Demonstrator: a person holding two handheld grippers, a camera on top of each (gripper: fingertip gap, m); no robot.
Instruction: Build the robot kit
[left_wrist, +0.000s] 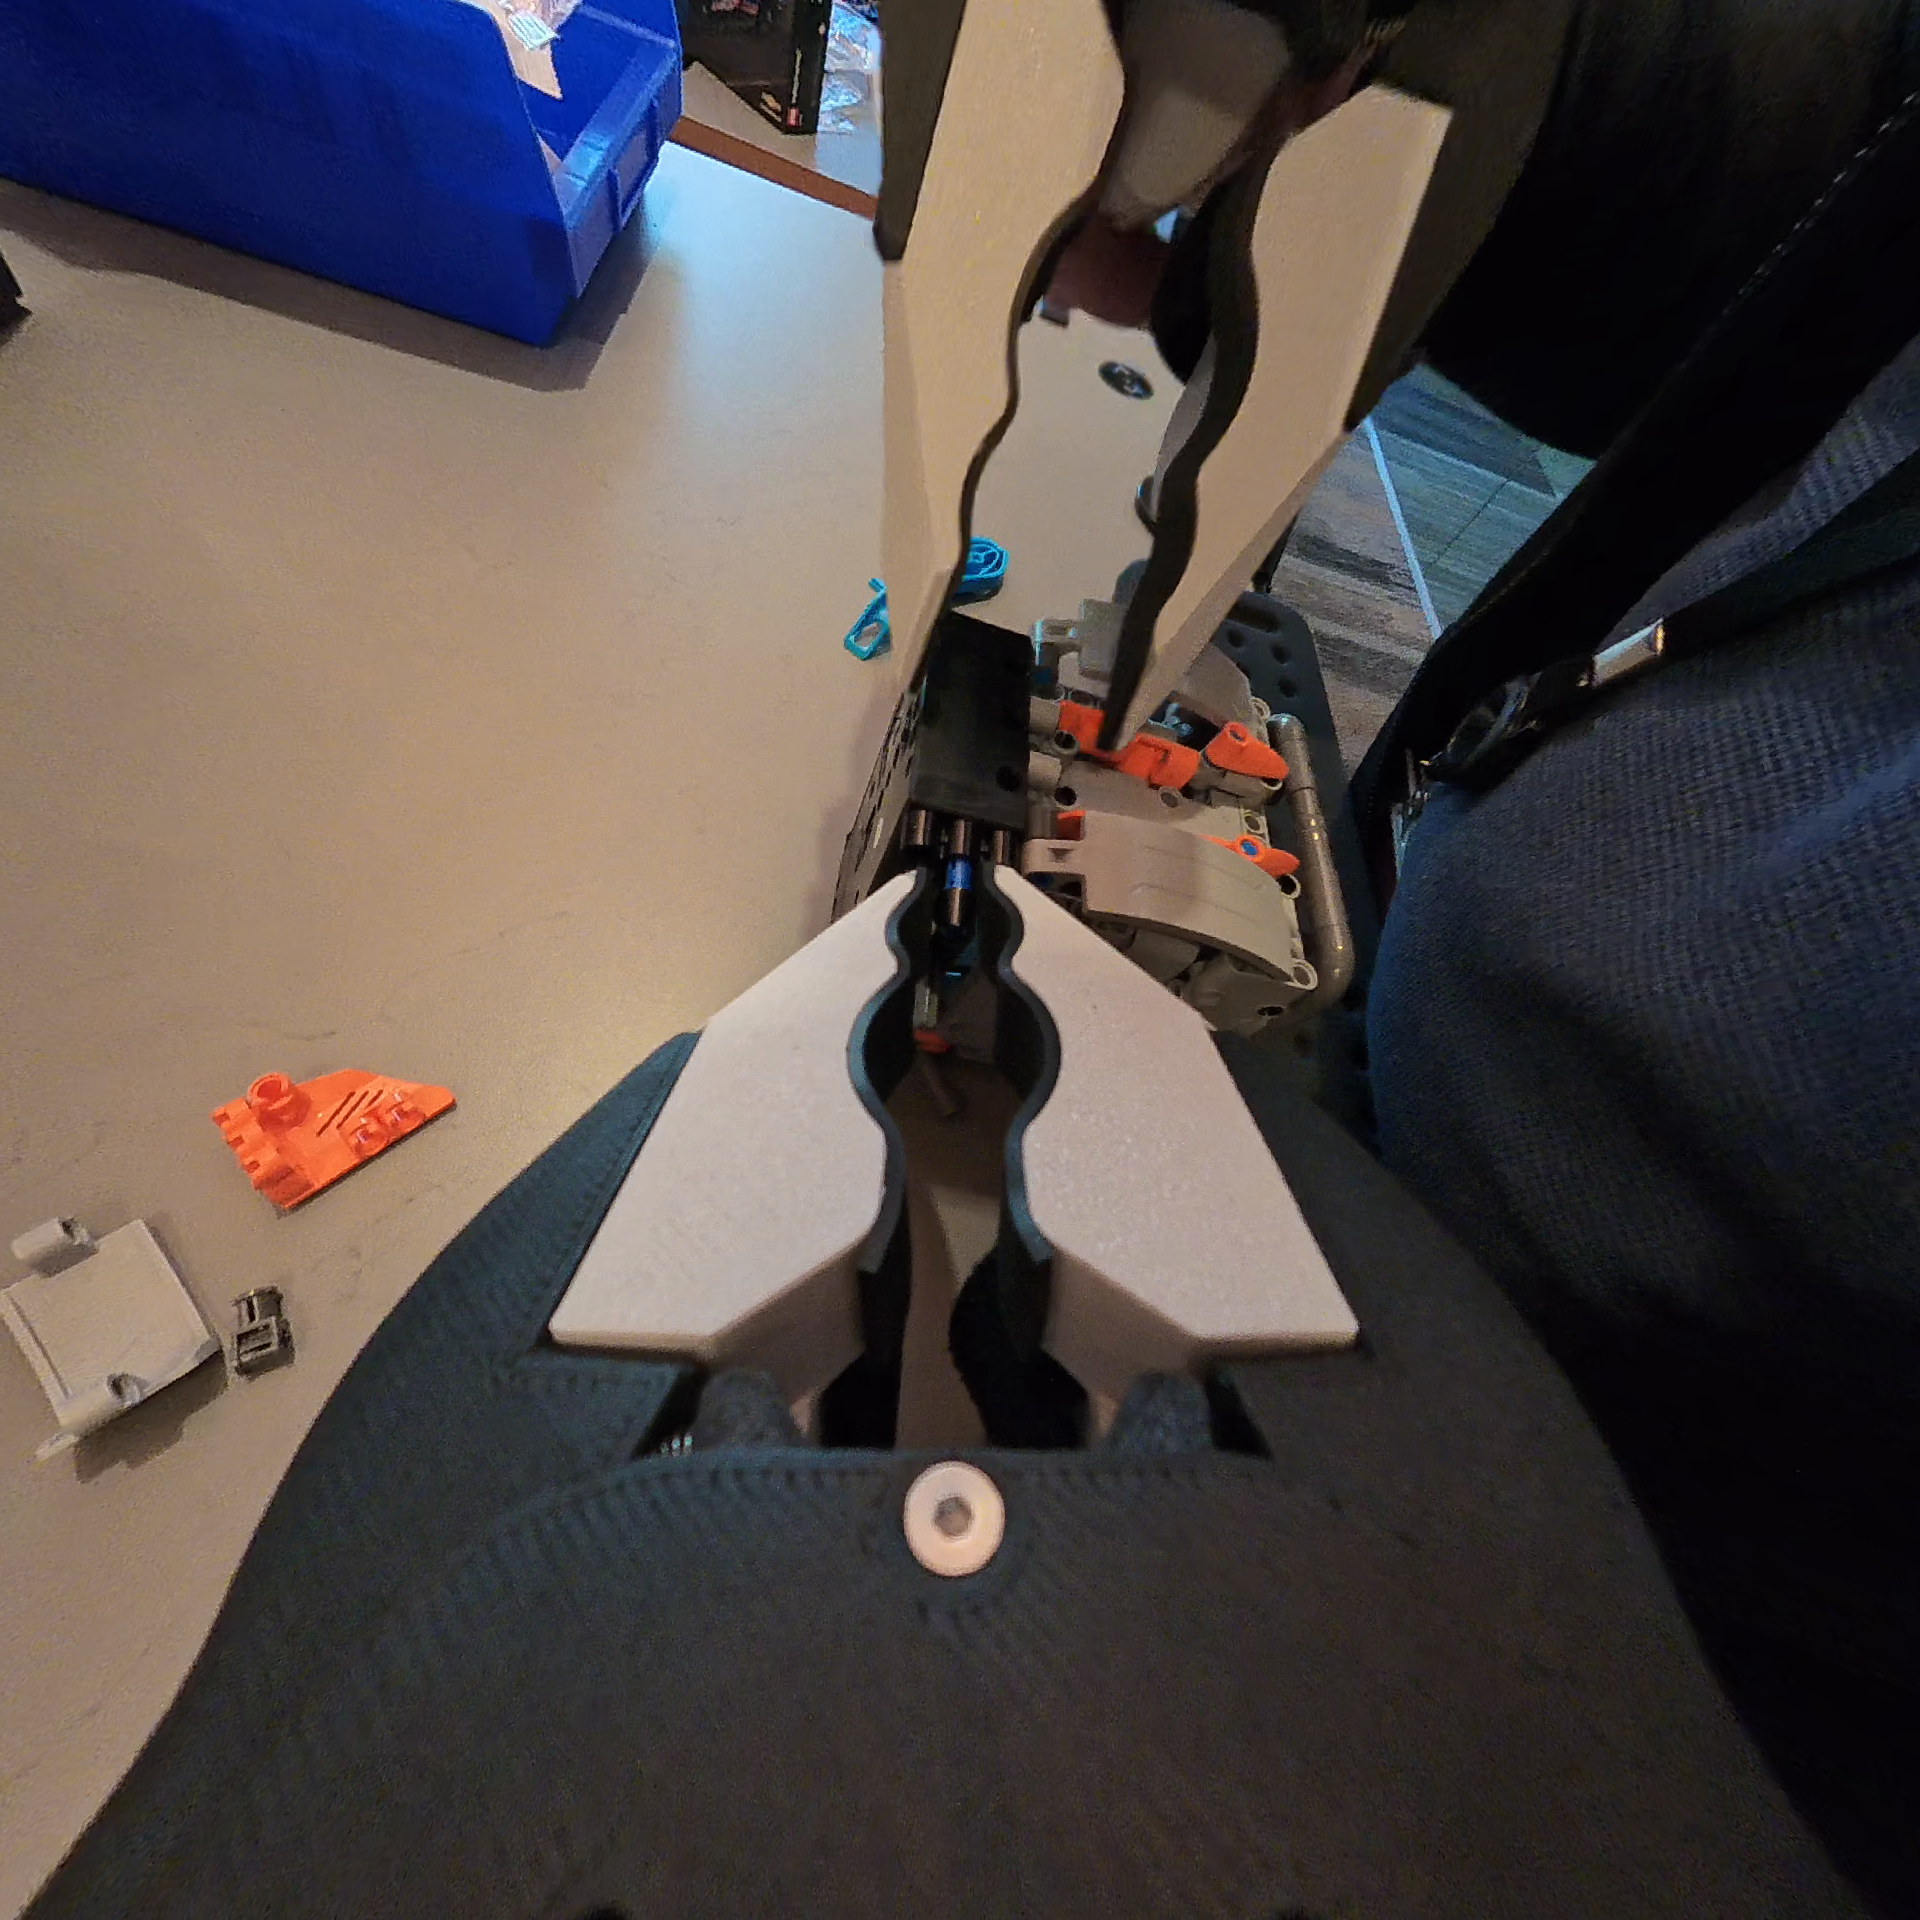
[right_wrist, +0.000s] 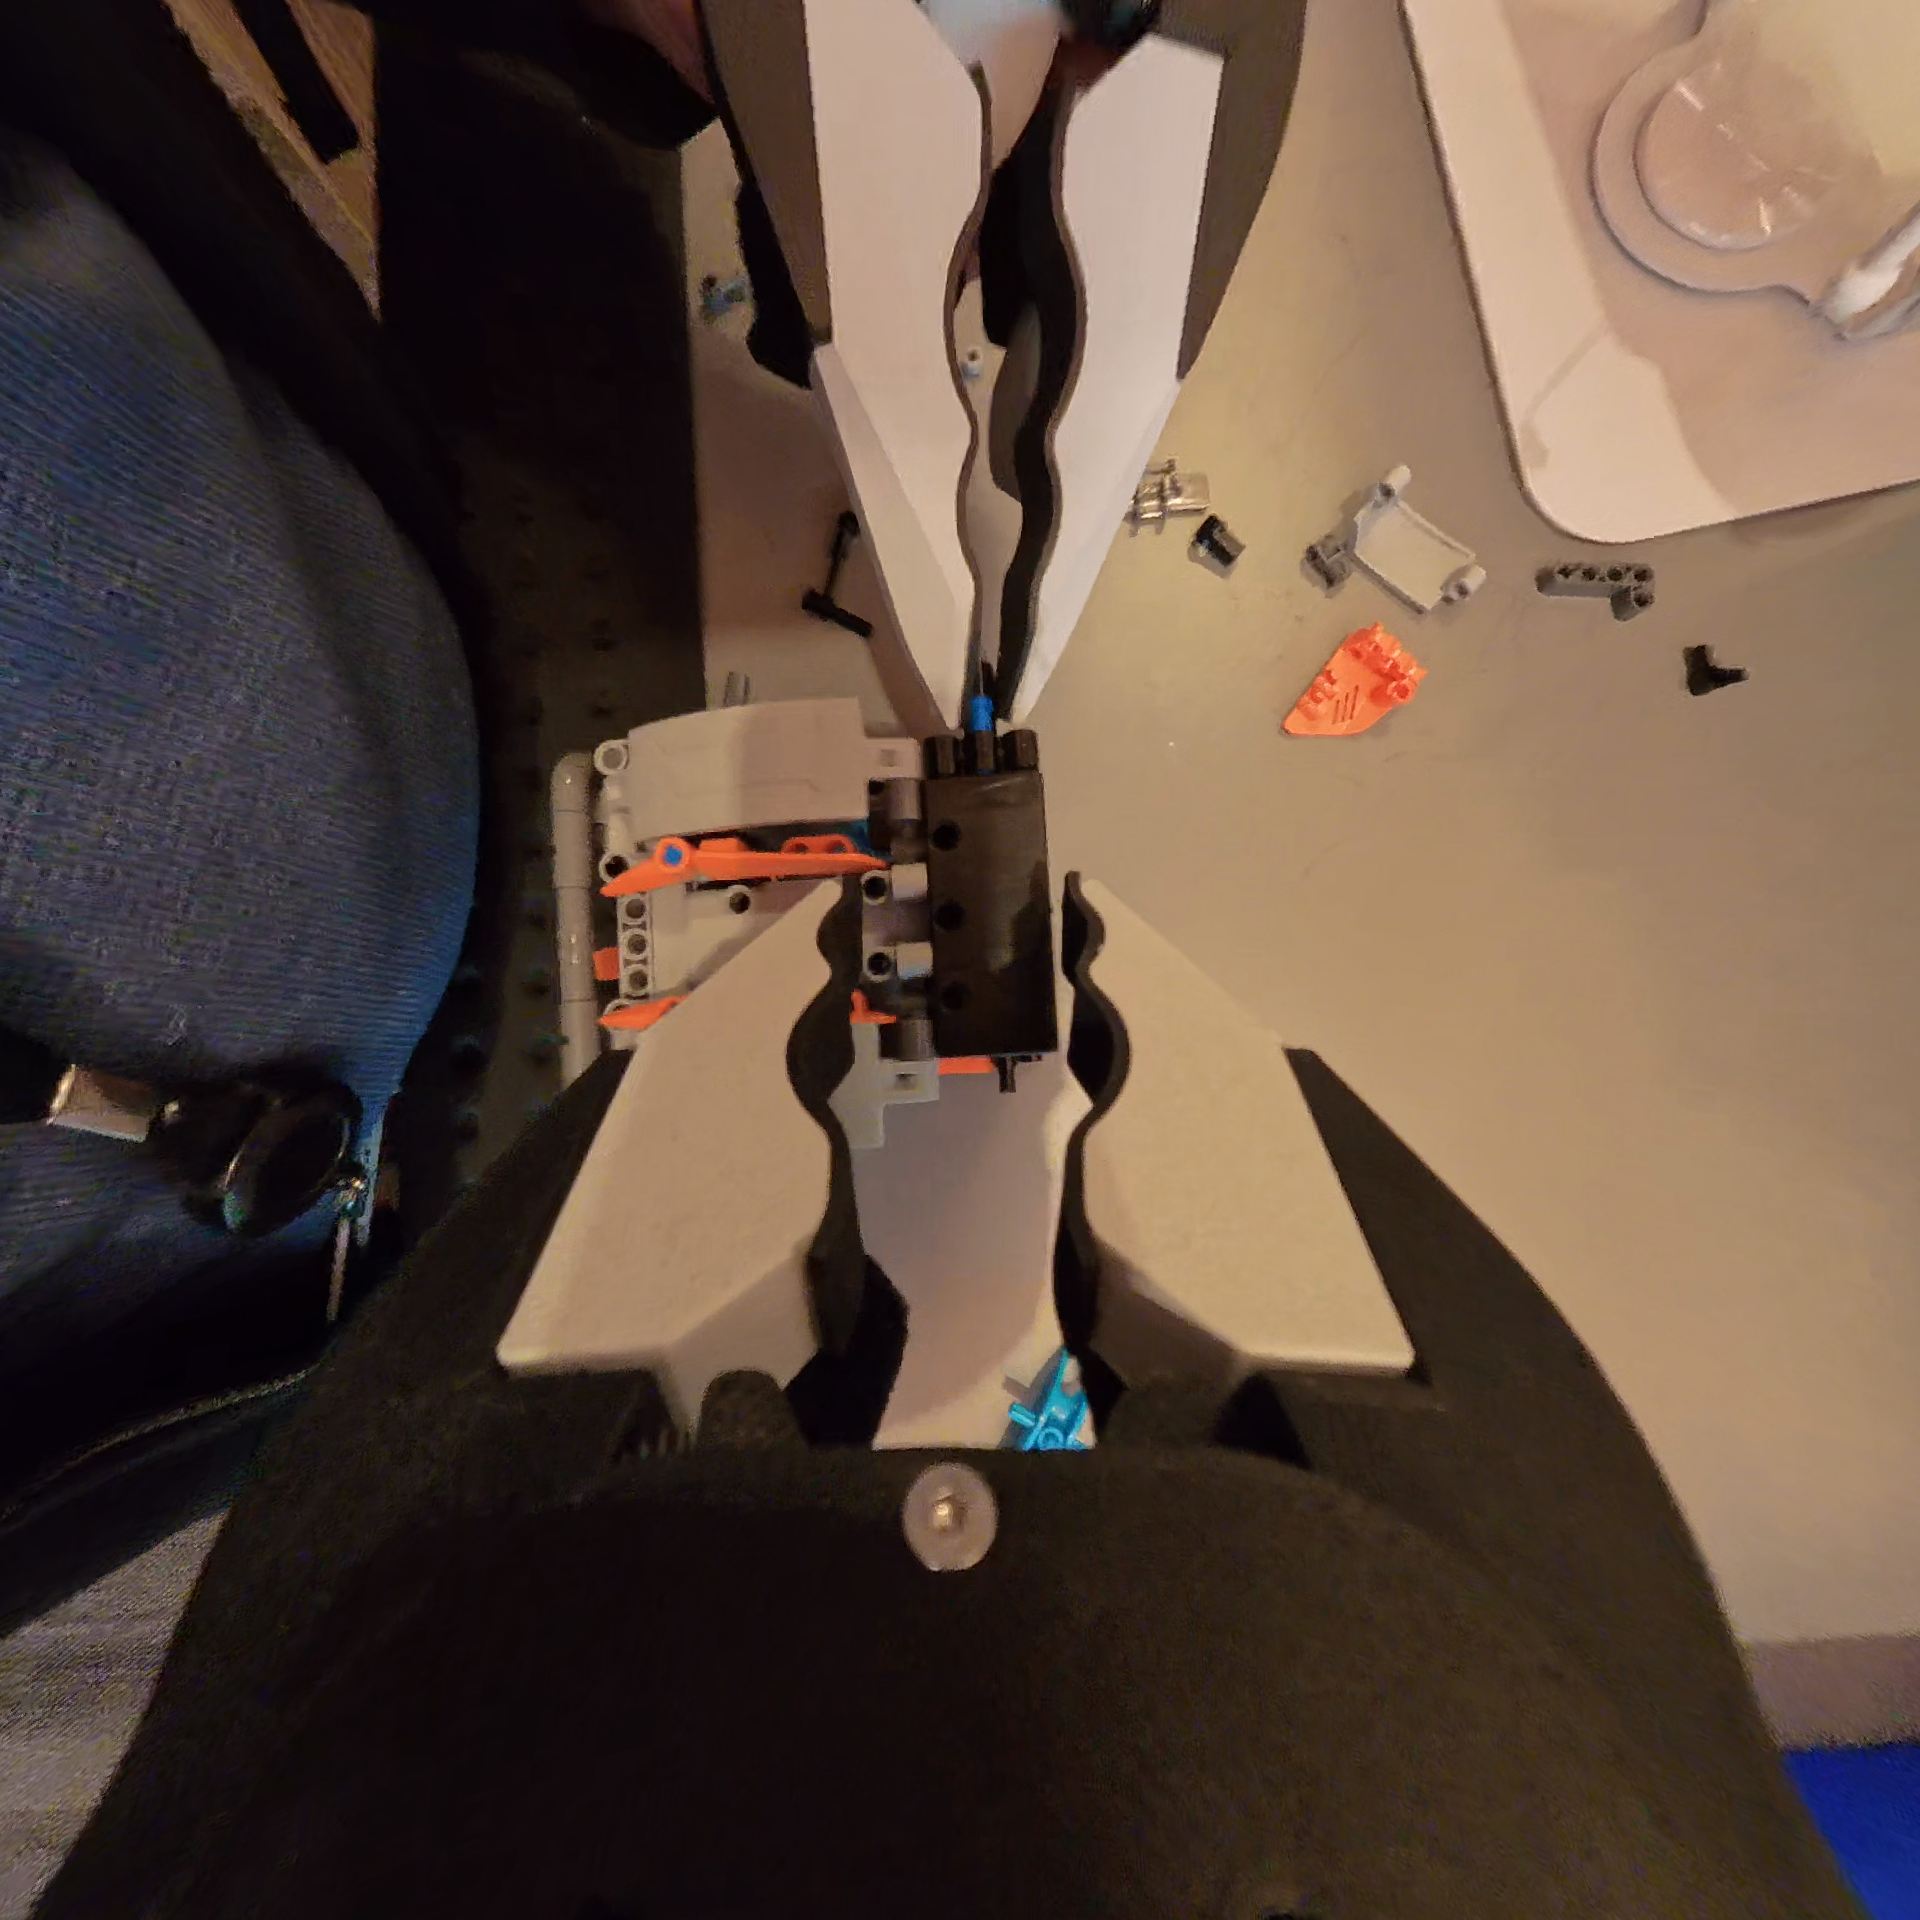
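Left wrist view: my left claw is clenched on the blue pin that sticks out of the end of the black block.
Right claw: spread wide astride the black block, one finger over the grey parts beside it. The view is blurred, so I cannot tell whether the pads press.
Model: built onto the black block's side, close to the table edge by a person's lap.
Risk, pin: it is thin, smooth and round, and I judge it could twist or slip out from between my ribbed black pads.
Risk, model: pulling with the block unbraced could drag it off the edge or snap off an orange fin.
Materials: hard glossy plastic, curved grey shells and studded holes.
Loose parts: a ribbed orange wedge and a grey curved panel lie well away from the block.
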